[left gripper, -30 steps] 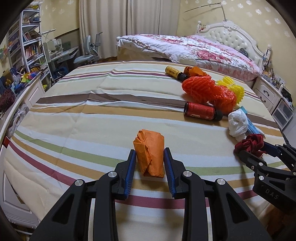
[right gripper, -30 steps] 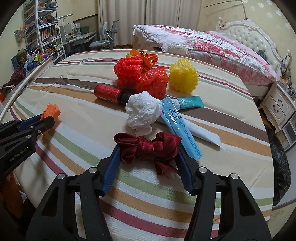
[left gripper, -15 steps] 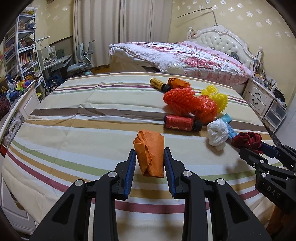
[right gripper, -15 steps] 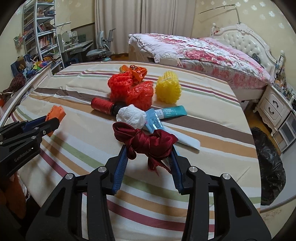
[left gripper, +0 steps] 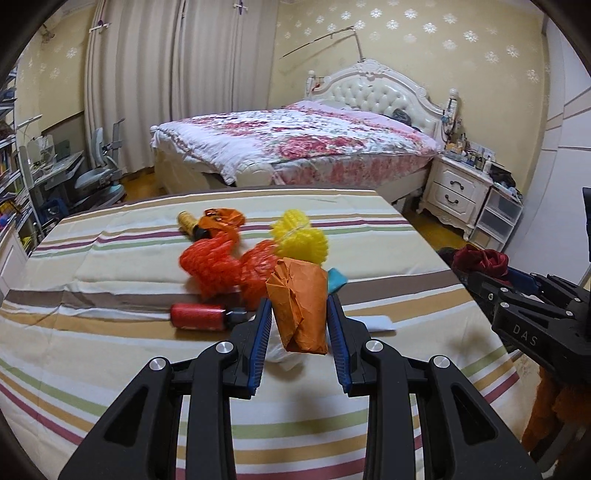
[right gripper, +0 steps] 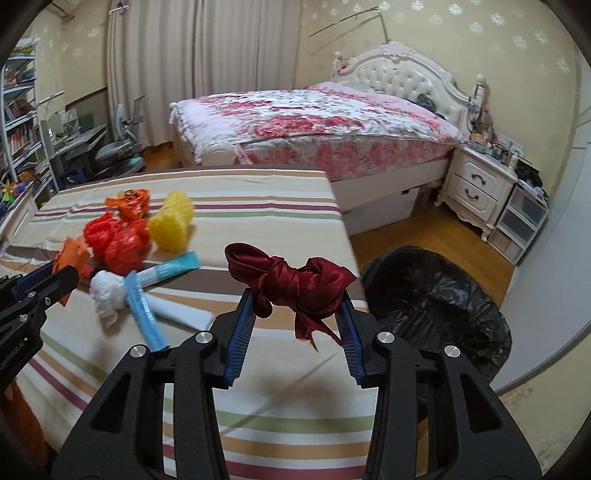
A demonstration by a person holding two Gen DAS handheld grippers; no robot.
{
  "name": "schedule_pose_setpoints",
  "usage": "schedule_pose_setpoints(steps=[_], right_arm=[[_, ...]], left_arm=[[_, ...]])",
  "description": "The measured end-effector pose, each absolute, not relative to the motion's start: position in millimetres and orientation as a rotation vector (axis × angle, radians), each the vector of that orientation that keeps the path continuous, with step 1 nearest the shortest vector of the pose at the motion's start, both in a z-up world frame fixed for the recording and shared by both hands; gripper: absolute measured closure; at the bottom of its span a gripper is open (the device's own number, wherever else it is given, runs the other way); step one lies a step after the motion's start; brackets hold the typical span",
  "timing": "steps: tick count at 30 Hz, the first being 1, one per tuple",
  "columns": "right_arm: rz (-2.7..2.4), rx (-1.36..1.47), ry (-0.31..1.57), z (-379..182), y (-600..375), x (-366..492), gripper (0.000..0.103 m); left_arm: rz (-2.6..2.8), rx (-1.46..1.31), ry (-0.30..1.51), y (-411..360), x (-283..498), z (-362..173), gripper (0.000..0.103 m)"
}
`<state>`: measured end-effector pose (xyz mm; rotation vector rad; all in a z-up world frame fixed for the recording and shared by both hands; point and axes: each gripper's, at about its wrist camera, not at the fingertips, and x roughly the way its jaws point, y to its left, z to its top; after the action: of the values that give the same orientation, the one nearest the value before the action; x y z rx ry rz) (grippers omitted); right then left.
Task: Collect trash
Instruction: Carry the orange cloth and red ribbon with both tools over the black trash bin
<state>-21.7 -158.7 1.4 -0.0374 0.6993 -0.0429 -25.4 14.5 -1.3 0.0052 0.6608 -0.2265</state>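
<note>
Two loads are up off the striped bed (right gripper: 280, 192): your left gripper (left gripper: 298, 325) is clamped on a crumpled orange paper bag (left gripper: 299, 306), your right gripper (right gripper: 295, 314) on a knotted dark red ribbon (right gripper: 288, 280). "DAS" reads on the right gripper's body in the left view. Only the right view shows the black trash bag (right gripper: 436, 306), lying open on the floor beside the bed's right edge

A home bedroom — a white tufted-headboard bed (right gripper: 399, 79) with a pink floral quilt (right gripper: 314, 110) stands against yellow snowflake-patterned wallpaper (left gripper: 424, 33). Beside it sits a white carved nightstand (right gripper: 480, 188); long cream curtains (left gripper: 155, 81) and a grey desk chair (left gripper: 99, 177) show too — plainly domestic.
</note>
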Motion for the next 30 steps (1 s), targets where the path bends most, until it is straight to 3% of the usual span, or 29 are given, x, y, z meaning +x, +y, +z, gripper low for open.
schedule_pose_setpoints(steps=[12,30], right_arm=[[-0.28,0.062,0.706,-14.4,-257.6,0.7,0.061],[-0.419,0.15,0.737,-39.7,-327.0,24.7,0.06]], left_arm=[[-0.399,0.064,0.649,-88.4,12.9,1.8,0.071],[-0.493,0.194,0.695,-186.0,57.6,-23.1,0.071]])
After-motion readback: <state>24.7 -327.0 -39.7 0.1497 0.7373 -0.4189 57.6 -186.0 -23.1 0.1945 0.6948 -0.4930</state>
